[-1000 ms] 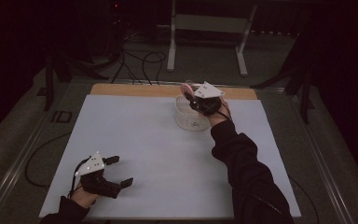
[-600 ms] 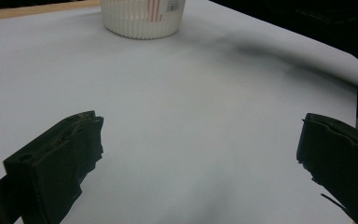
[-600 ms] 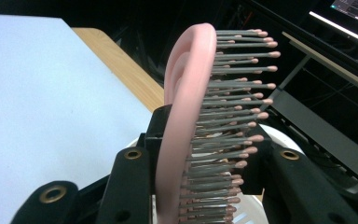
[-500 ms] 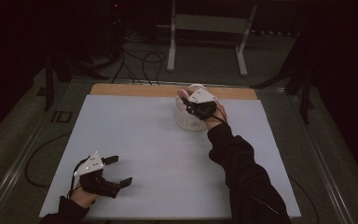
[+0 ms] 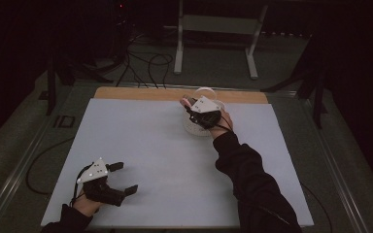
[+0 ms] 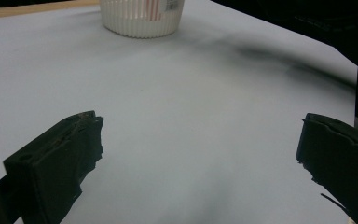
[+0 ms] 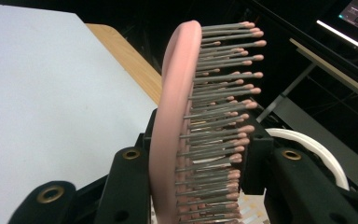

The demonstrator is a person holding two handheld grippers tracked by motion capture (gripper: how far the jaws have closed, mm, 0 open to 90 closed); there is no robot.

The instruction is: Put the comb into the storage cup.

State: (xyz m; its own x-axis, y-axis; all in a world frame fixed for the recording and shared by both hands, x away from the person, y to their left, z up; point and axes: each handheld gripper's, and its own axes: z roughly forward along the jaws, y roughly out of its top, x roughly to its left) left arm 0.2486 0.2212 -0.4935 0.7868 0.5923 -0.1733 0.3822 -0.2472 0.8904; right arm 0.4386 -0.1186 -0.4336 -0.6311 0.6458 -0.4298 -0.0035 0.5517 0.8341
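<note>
Dim room with dark stands and loose cables beyond a pale counter (image 5: pixel 165 160) with a wooden strip along its far edge. Left gripper (image 5: pixel 121 178) low at the near left corner, fingers (image 6: pixel 56 158) spread wide, empty, well apart from everything else. Right gripper (image 5: pixel 194 104) raised at the far side, directly over a white ribbed basket (image 5: pixel 194 127), fingers (image 7: pixel 126 186) clamped on a pink hairbrush (image 7: pixel 175 140). Brush upright in the grip, pink back against one finger, grey pink-tipped bristles against the other, head standing clear above the gripper. White basket rim (image 7: pixel 317 154) just behind and below. Likely risk: bristles bending under pressure, giving a soft, uneven hold, so the brush could twist or slip out. Possible second risk: brush head catching the light basket and tipping or dragging it toward the nearby far edge.
</note>
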